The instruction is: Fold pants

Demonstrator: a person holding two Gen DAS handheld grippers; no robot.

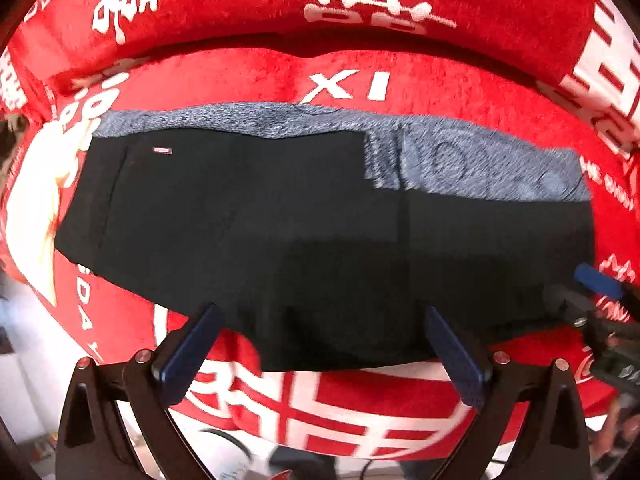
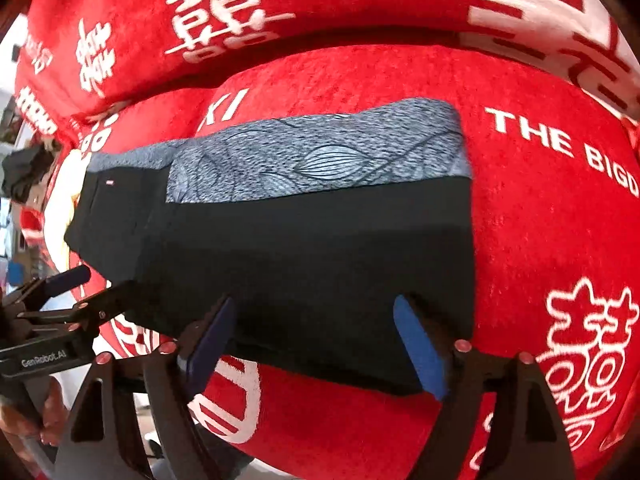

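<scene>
**Both grippers let go of black pants after a fold**

Blue-padded fingers [image 1: 452,356] of the left gripper [image 1: 322,344] stand spread wide with nothing between them, the near hem of the pants [image 1: 280,220] lying just beyond their tips. A red blanket [image 1: 440,84] with white lettering covers the surface under everything. On it the pants lie flat and doubled lengthwise; ahead of the jaws a grey patterned panel [image 2: 320,152] shows along the far edge. The right gripper [image 2: 316,340] hangs over the leg end, jaws likewise wide and empty. The lengthwise fold appears finished; next comes a fresh grasp at one end to bring it across to the other. A small label [image 1: 163,150] marks the waist.
</scene>
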